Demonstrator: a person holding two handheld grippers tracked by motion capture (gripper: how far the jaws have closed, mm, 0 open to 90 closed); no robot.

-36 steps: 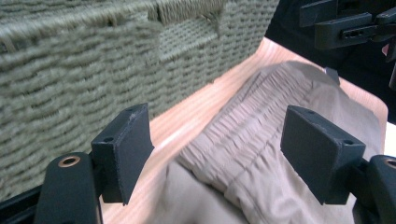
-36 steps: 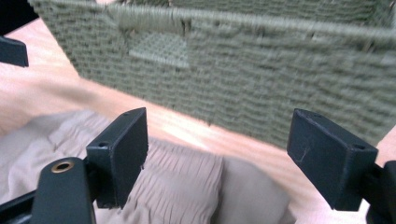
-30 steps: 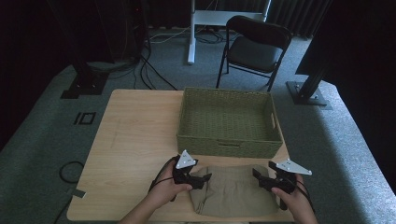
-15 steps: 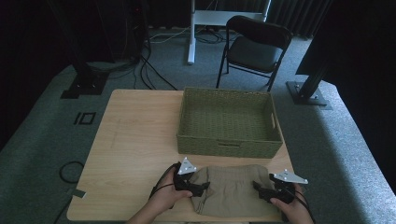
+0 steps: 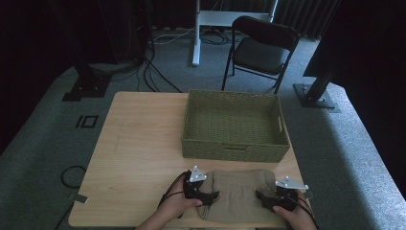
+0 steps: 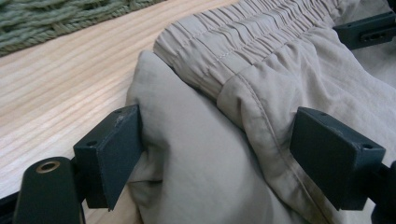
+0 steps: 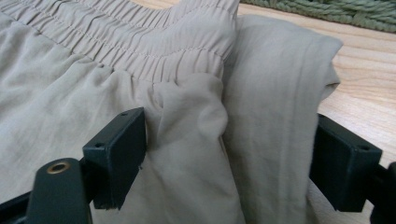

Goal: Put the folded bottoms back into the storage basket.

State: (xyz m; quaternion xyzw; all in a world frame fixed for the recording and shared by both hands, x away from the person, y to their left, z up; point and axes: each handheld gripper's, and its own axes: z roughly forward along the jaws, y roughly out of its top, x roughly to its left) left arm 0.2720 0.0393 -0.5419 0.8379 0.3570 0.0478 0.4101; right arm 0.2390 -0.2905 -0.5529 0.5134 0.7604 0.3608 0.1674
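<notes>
wooden bench (image 5: 139,143) carries folded khaki shorts (image 5: 239,194) just below the woven basket (image 5: 234,125). left gripper (image 6: 219,158) has just been widening its jaws, cloth bunched between them; right gripper (image 7: 229,161) jaws spread around the other edge, so the fold looks released.

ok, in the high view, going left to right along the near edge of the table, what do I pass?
Left hand → left tongs → beige garment → right tongs → right hand.
</notes>
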